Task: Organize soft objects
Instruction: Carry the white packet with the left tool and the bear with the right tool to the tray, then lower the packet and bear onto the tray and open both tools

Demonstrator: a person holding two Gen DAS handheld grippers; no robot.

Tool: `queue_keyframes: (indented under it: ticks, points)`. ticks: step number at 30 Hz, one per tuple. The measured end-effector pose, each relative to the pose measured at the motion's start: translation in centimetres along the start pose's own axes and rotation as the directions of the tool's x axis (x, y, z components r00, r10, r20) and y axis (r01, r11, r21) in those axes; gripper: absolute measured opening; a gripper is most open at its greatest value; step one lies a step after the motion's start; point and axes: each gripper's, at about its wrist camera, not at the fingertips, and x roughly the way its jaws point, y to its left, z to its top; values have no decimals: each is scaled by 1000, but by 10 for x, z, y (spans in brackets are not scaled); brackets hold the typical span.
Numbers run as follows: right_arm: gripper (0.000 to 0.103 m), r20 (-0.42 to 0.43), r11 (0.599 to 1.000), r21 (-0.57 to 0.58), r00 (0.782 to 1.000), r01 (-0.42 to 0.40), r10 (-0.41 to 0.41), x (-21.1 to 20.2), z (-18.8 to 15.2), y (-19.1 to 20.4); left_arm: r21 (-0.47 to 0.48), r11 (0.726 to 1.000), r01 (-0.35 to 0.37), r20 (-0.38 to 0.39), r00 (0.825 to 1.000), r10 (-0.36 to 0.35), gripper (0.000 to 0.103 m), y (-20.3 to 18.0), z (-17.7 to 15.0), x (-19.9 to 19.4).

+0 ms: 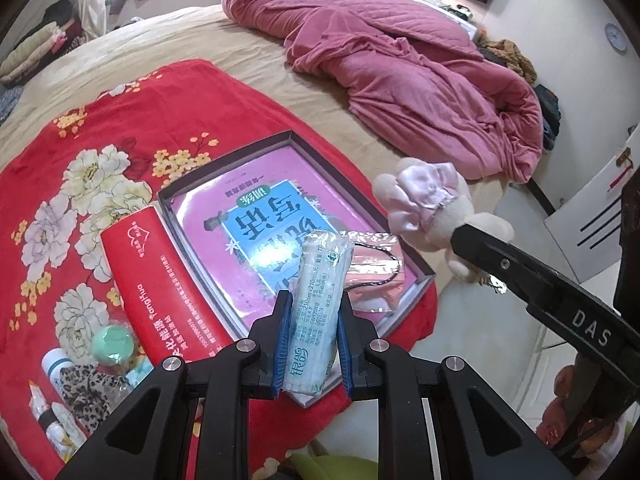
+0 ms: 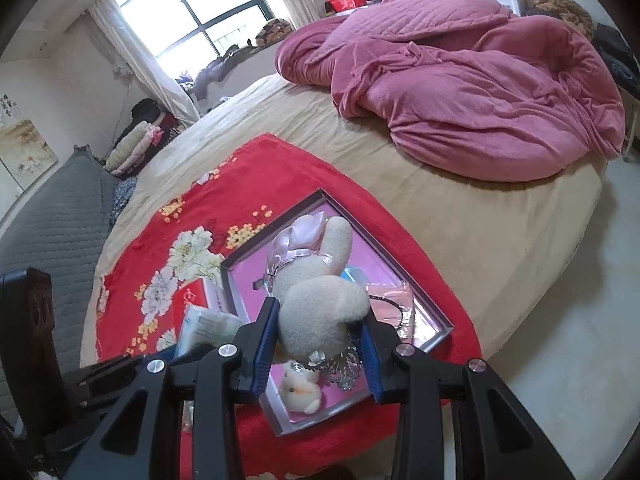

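Two grippers, each loaded, both held over the bed. Left gripper (image 1: 312, 344): blue pads pinching a tissue pack (image 1: 318, 300) across its narrow sides, near the lower end, most of its length projecting forward. Pack is a film-wrapped, pale green-and-white bundle; judged light, compressible, with a slick wrapper that could slide if the pinch loosens. A hold nearer mid-length would likely steady it better. Right gripper (image 2: 316, 344): pads pressed into the body of a plush toy (image 2: 320, 304), cream pile with a pink satin dress, hanging with its limbs loose. Judged very light and squashy; the torso is the sensible place to hold, since ears and limbs would flop and the satin is slippery.

Below both: an open shallow box (image 1: 424, 276) with a grey rim, floor covered by a glossy pink-and-blue printed sheet. Already inside: a pink face mask (image 1: 376, 272) with dark ear loops, at the box's near corner; in the right wrist view, a small white plush item (image 2: 302, 394) at the near end.

Beside the box, touching its left wall: a red carton (image 1: 156, 280) with white lettering. Further left, loose on a red floral blanket (image 1: 60, 184): a mint-green round item (image 1: 112, 344), a leopard-print cloth (image 1: 88, 392), small bottles.

Beyond: tan bed sheet (image 1: 248, 60), a heaped pink quilt (image 1: 400, 64) well apart from the box
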Motion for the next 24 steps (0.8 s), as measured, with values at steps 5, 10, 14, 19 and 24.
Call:
queue_keyframes:
  ticks: [5,10,14,19,24]
  points:
    - [38,-28,1000,11,1000,-1,1,16,-4,-8,-7,1000,-14,-31,999,13,21,4,4,21]
    - [38,-66,1000,7,998,9,-9,35,-10,-13,-8,1000,-28,-68,997,27,21,7,6,43]
    - [38,-87,1000,-8,996,24,-25,46,-13,-14,-2,999,-35,-91,995,35,21,8,7,57]
    - [38,-106,1000,-17,994,25,-27,55,-15,-16,-3,999,-45,-103,994,44,21,10,11,69]
    - [38,-129,999,-22,991,29,-31,67,-18,-19,-9,999,-52,-121,991,51,21,14,15,81]
